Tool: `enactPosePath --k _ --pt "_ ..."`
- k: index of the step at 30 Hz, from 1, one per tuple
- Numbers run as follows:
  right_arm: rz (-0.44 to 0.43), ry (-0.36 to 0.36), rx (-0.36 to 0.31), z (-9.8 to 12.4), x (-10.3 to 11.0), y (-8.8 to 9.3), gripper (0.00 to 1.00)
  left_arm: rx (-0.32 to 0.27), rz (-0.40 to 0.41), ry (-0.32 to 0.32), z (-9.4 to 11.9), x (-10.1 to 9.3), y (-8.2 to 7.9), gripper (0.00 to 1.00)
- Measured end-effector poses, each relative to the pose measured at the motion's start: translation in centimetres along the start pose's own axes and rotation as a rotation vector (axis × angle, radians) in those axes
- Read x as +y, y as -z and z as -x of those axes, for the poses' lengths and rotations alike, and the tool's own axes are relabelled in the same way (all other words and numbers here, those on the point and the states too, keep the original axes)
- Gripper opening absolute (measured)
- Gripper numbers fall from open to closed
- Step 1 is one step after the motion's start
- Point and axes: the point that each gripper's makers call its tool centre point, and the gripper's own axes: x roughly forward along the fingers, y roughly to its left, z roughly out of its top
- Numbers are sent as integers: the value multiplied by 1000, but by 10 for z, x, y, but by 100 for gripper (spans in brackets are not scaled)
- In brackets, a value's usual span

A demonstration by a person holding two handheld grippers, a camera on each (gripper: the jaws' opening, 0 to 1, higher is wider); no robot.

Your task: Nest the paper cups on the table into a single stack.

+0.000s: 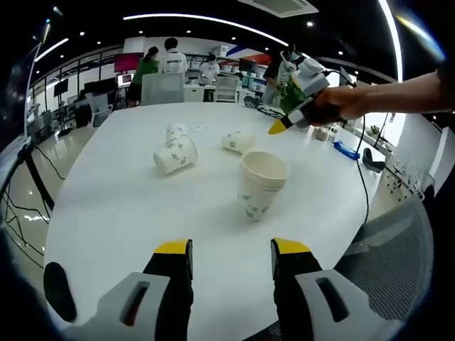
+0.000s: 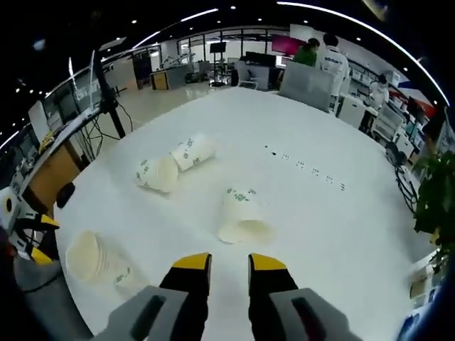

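Observation:
An upright stack of white paper cups (image 1: 259,186) stands on the white table (image 1: 114,206), just ahead of my left gripper (image 1: 232,252), which is open and holds nothing. Farther off, three single cups lie on their sides: two together (image 1: 175,155) (image 1: 175,132) and one apart (image 1: 238,141). My right gripper (image 1: 279,127), held by a hand, hovers above the table beyond the stack. In the right gripper view, its jaws (image 2: 229,266) stand narrowly open above one lying cup (image 2: 240,215). The cup pair (image 2: 158,173) (image 2: 193,153) lies to the left, the stack (image 2: 96,259) at lower left beside the left gripper (image 2: 37,238).
A grey mesh chair (image 1: 398,249) sits at the near table edge. A blue object (image 1: 346,149) and small items lie at the table's right side, with cables. Several people and desks are in the background. A green plant (image 2: 434,199) stands at the far side.

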Motion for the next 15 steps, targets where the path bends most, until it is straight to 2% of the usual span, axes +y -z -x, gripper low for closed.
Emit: enactPosePath --k 3,9,15 --pt "-3 15 -5 -17 -21 2 24 -3 5 -1 0 0 -1 43" --pt "18 19 -24 -21 -21 -4 34 5 6 -3 0 0 1 43" --pt "62 31 -29 -32 -28 -7 40 10 8 -3 -1 -1 2 43"
